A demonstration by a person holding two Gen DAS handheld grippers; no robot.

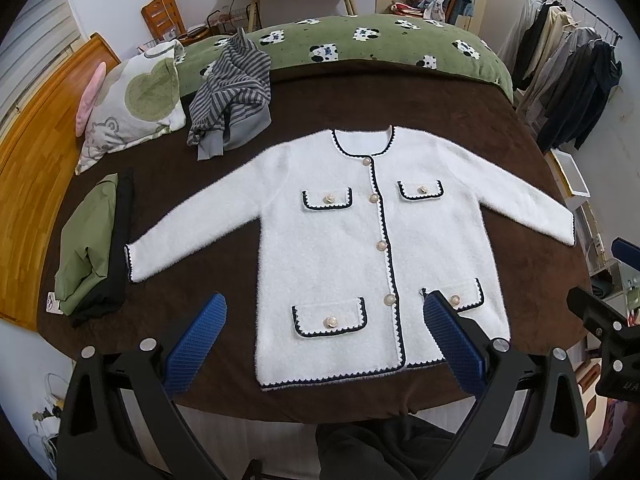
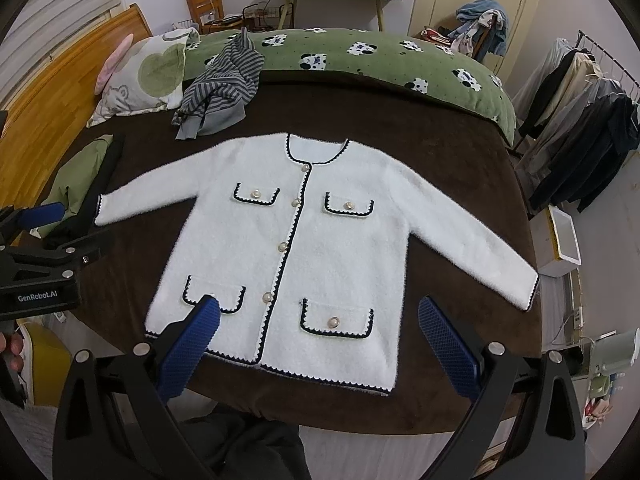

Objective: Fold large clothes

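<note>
A white fluffy cardigan (image 1: 340, 240) with navy trim, pearl buttons and several flap pockets lies flat, front up, sleeves spread, on the brown bedspread (image 1: 360, 104). It also shows in the right wrist view (image 2: 316, 248). My left gripper (image 1: 324, 312) is open and empty, held above the cardigan's hem near the bed's front edge. My right gripper (image 2: 320, 316) is open and empty, also above the hem. Each gripper shows at the other view's edge: the right gripper (image 1: 608, 316) and the left gripper (image 2: 36, 232).
A striped grey garment (image 1: 232, 108) lies crumpled behind the cardigan. A folded green and black pile (image 1: 96, 248) sits at the left. Pillows (image 1: 132, 100) and a green cow-print blanket (image 1: 360, 48) lie at the back. A clothes rack (image 1: 572, 72) stands right.
</note>
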